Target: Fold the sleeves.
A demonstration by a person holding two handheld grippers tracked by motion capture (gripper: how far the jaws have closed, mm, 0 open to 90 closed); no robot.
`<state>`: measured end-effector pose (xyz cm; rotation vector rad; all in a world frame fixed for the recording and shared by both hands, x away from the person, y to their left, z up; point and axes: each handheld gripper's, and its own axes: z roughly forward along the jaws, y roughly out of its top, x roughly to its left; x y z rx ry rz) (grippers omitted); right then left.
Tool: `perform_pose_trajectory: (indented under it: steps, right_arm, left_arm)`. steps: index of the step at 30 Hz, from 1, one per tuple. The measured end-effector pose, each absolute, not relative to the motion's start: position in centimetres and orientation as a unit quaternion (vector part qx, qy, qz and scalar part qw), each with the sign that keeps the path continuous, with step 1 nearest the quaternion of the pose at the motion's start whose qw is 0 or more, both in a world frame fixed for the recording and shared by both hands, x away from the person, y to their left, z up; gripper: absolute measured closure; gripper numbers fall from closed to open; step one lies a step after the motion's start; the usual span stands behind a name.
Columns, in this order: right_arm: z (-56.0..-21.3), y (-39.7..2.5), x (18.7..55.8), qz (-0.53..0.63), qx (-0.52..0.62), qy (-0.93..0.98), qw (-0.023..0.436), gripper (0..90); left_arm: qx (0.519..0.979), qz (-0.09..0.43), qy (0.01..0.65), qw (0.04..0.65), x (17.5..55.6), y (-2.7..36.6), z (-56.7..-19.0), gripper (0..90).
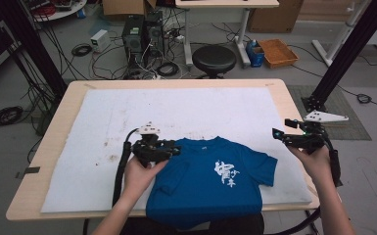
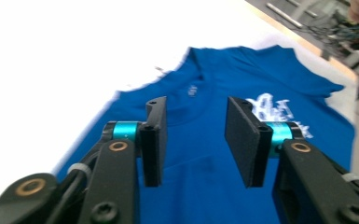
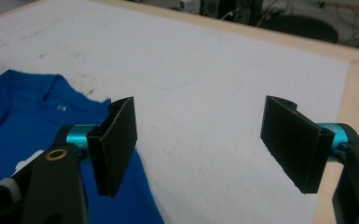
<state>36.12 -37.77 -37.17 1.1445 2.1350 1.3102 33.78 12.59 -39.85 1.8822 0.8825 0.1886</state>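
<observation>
A blue T-shirt [image 1: 210,178] with a white printed motif [image 1: 226,174] lies front-up on a white mat [image 1: 98,122] covering the wooden counter [image 1: 54,127]. It sits in the lower centre of the high view, collar toward the far side and hem hanging over the near edge. The sleeve at lower centre-left appears folded inward over the body, while the sleeve at right lies spread out flat; from this the work in hand is judged to be folding the shirt, with one side done and the other not yet begun.

The left gripper [image 1: 172,150] hovers over the shoulder at the left of the collar, its fingers parted by a moderate gap and holding nothing. The right gripper [image 1: 277,133] is held off the garment, above bare mat just beyond the spread sleeve, fingers wide apart and empty; this position suits an approach to that sleeve.

The left gripper view [image 2: 195,140] looks along the shirt [image 2: 214,177] toward the collar [image 2: 193,91] and the motif [image 2: 272,112], and confirms that no cloth lies between the fingers [image 2: 155,140], which the high view cannot settle. The right gripper view [image 3: 205,149] shows its fingers [image 3: 114,144] framing bare mat [image 3: 205,93], with the shirt [image 3: 23,107] in the lower left of the frame. The high view alone gives the whole layout: the fold, the hem's overhang, and a stool [image 1: 214,59] and cabling on the floor beyond.
</observation>
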Motion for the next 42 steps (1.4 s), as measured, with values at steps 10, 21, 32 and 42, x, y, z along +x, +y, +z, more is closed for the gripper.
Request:
perform_pose_trajectory:
  steps: [10,21,32,42]
  right_arm:
    - [-41.6,-38.9,34.5,0.396,0.454,0.787,0.134,59.9]
    - [-43.9,-38.4,33.8,0.357,0.449,0.814,0.086,89.1]
    - [-37.6,-34.1,31.7,0.378,0.413,0.825,0.077,89.8]
    - [-35.7,-24.9,30.5,0.334,0.360,0.863,0.120,89.1]
  left_arm:
    - [0.739,0.138,0.417,0.511,32.3,21.3,-41.9,55.4]
    - [0.749,0.138,0.420,0.493,32.4,21.6,-43.1,54.7]
    - [0.753,0.130,0.418,0.491,32.5,20.8,-43.1,54.9]
    - [0.762,0.119,0.405,0.490,32.4,20.0,-43.1,54.9]
